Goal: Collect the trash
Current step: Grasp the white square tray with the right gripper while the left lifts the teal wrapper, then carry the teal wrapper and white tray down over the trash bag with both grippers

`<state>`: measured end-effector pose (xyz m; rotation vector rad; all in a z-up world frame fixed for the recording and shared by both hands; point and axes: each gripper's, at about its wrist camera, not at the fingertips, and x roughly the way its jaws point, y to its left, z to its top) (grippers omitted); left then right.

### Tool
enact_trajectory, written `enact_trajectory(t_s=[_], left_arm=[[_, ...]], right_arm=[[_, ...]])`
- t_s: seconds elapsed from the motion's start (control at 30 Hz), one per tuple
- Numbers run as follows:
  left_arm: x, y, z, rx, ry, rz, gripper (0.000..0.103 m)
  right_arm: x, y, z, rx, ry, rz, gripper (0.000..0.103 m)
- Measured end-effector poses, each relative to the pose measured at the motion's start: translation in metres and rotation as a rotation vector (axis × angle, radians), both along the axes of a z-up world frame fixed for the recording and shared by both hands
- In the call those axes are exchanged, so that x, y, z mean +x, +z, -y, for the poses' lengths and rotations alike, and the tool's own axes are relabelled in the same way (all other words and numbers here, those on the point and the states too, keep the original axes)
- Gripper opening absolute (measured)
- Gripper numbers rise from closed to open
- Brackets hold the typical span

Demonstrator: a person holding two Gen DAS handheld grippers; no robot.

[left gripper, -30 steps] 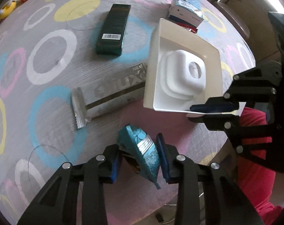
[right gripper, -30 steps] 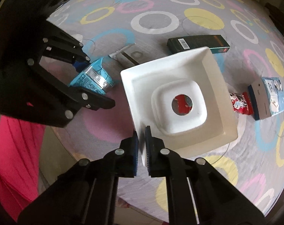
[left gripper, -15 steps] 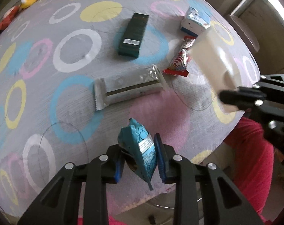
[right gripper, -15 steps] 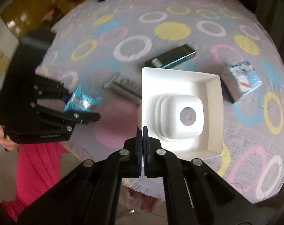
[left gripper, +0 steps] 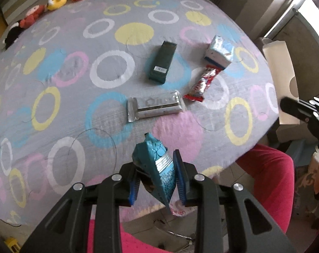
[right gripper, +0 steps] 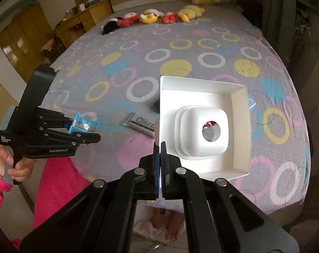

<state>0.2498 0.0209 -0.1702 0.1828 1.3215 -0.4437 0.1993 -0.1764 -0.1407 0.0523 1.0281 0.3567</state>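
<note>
My left gripper [left gripper: 157, 175] is shut on a crumpled blue wrapper [left gripper: 156, 164], held above the near edge of the table; from the right wrist view the same gripper [right gripper: 83, 129] shows at the left with the blue wrapper [right gripper: 82, 124]. My right gripper [right gripper: 160, 160] is shut on the rim of a white moulded tray [right gripper: 203, 126], lifted off the table. That white tray [left gripper: 280, 71] appears edge-on at the right of the left wrist view. On the cloth lie a silver wrapper [left gripper: 155, 106], a red candy wrapper [left gripper: 201, 83], a dark green box [left gripper: 162, 62] and a blue-white carton [left gripper: 219, 52].
A grey tablecloth with coloured rings [left gripper: 75, 84] covers the round table. Plush toys [right gripper: 153, 16] line its far edge. A person in pink [left gripper: 269, 179] stands at the near edge, a hand [right gripper: 18, 168] on the left gripper's handle. A plastic bag [right gripper: 159, 223] sits on the floor below.
Both grippers rose from the table. The white tray came up off the cloth in the right gripper, uncovering the red wrapper. The blue wrapper stayed clamped in the left gripper.
</note>
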Motion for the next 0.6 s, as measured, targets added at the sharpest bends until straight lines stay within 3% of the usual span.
enact_trajectory(t_s=[0.3, 0.6], left_arm=[[-0.059, 0.04, 0.01, 0.005, -0.047, 0.079, 0.029], [-0.114, 0.043, 0.021, 0.027, -0.095, 0.116, 0.029]], right_arm=[[-0.056, 0.027, -0.016, 0.004, 0.029, 0.061, 0.002], [-0.109, 0.037, -0.026, 0.006, 0.039, 0.073, 0.002]])
